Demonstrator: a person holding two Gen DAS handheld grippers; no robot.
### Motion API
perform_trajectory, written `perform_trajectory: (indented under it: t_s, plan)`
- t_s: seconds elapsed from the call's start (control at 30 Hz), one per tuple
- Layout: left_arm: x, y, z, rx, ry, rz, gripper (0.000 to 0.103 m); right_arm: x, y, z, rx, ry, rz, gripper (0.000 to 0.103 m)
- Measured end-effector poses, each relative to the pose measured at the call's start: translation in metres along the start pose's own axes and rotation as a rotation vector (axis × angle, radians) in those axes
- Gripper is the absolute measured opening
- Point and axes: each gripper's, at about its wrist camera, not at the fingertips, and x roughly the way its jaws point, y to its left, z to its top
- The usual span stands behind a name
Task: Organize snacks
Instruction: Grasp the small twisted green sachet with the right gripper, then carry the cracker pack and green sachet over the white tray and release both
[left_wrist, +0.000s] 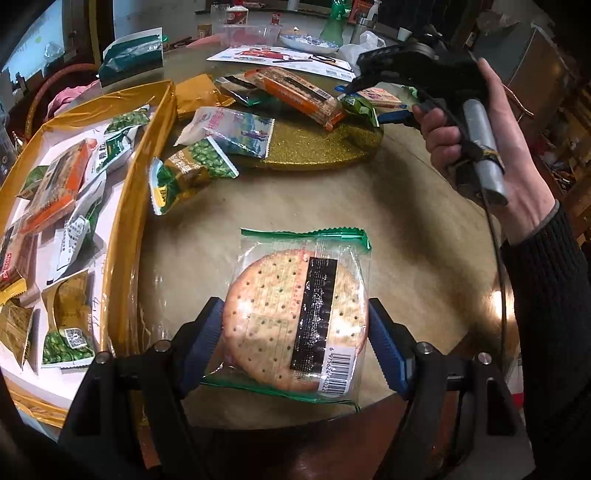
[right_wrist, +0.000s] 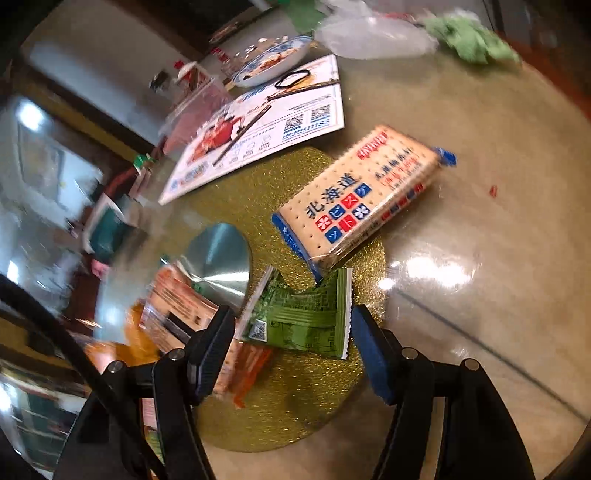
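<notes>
Left hand-held gripper (left_wrist: 295, 332) has its blue ribbed pads clamped on a round, pale, dimpled cracker sealed in a clear wrapper with green crimped ends (left_wrist: 301, 321), one pad at the disc's nine o'clock edge and the other at three o'clock. The jaws stand wide because the disc is wide. The packet hangs just over the near rim of the glossy beige bench (left_wrist: 406, 229).

The grip bears on the cracker's edges alone, so a harder squeeze could snap it, while a slack one on the slick film could let it slide out before it reaches the gold-walled tray with the white floor (left_wrist: 155, 147) at nine o'clock, where pea packets and orange wafer bars already lie (it looks fairly full, so a dropped packet may perch on others or catch the wall).

Right hand-held gripper (right_wrist: 293, 332) has its jaws apart and clamps nothing. A crumpled green foil sachet with a white serrated edge (right_wrist: 299, 317) lies between the pads on the round gold glitter mat (right_wrist: 288, 413); I cannot tell whether either pad touches it. The left pad sits close to an orange-and-white wafer pack (right_wrist: 177, 306) at nine o'clock, so closing here could pinch both. A blue-and-cream rectangular biscuit pack (right_wrist: 354, 199) lies at twelve o'clock, touching the sachet's top corner, and might get dragged.
</notes>
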Motion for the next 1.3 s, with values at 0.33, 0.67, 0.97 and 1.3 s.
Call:
perform_trajectory:
  t_s: [0.33, 0.67, 0.97, 1.3]
  plan:
    - [-0.003, -0.004, -0.006, -0.004, -0.007, 0.021, 0.077, 0.0, 0.002, 0.0, -0.104, -0.009, -0.13, 0.043]
    - [-0.006, -0.007, -0.014, -0.002, -0.021, 0.035, 0.077, -0.046, -0.014, -0.08, -0.167, 0.0, -0.071, 0.032]
    - [-0.014, 0.002, -0.02, -0.071, -0.037, -0.049, 0.077, -0.083, -0.012, -0.17, -0.229, 0.03, 0.093, 0.031]
    - [-0.075, 0.027, -0.02, -0.161, -0.15, -0.107, 0.077, -0.096, 0.031, -0.185, -0.339, -0.013, 0.209, 0.031]
